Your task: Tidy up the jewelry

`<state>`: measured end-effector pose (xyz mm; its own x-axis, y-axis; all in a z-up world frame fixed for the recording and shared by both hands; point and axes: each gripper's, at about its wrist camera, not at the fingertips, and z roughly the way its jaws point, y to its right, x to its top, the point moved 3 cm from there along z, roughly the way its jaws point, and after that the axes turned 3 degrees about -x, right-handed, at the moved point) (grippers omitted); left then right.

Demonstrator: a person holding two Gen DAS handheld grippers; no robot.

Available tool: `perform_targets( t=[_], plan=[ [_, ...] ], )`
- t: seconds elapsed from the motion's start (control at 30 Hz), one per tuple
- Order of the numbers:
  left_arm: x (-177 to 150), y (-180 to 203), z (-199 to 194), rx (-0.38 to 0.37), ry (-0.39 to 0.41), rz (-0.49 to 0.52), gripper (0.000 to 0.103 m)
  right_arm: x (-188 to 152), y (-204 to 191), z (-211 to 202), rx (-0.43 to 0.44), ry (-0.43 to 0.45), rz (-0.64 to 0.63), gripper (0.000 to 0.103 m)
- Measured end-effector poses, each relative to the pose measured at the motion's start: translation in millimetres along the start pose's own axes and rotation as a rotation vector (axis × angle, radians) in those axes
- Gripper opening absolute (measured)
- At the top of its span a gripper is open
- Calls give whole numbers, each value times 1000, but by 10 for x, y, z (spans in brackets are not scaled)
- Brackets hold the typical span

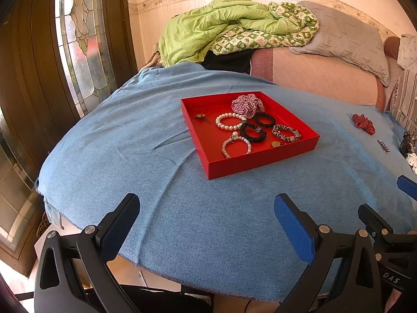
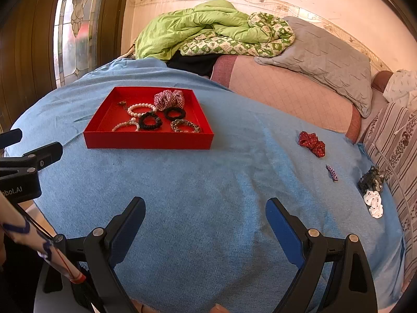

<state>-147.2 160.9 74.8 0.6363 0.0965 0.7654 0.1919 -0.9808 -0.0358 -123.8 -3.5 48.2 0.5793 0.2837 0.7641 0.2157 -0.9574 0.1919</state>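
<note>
A red tray (image 1: 256,163) (image 2: 148,142) sits on the blue cloth and holds pearl bracelets (image 1: 230,121), black scrunchies (image 1: 252,131), a leopard scrunchie (image 1: 286,132) and a plaid scrunchie (image 1: 247,105). Loose on the cloth to the right lie a red scrunchie (image 2: 312,143), a small clip (image 2: 331,172), a dark scrunchie (image 2: 371,180) and a white scrunchie (image 2: 374,203). My left gripper (image 1: 207,208) is open and empty, near the front edge, short of the tray. My right gripper (image 2: 206,208) is open and empty over bare cloth, right of the tray.
The blue cloth (image 2: 208,187) covers a round table. A bed with a green quilt (image 2: 198,28) and a grey pillow (image 2: 325,57) stands behind. A glass door (image 1: 78,39) is at the left. A striped fabric (image 2: 398,151) borders the right edge.
</note>
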Motion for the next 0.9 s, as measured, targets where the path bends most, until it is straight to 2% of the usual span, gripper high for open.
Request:
perform_targets(
  t=[0.9],
  plan=[
    [-8,-16,14,4,-2,0,102,-5,2,8,1,-1,-2,96]
  ],
)
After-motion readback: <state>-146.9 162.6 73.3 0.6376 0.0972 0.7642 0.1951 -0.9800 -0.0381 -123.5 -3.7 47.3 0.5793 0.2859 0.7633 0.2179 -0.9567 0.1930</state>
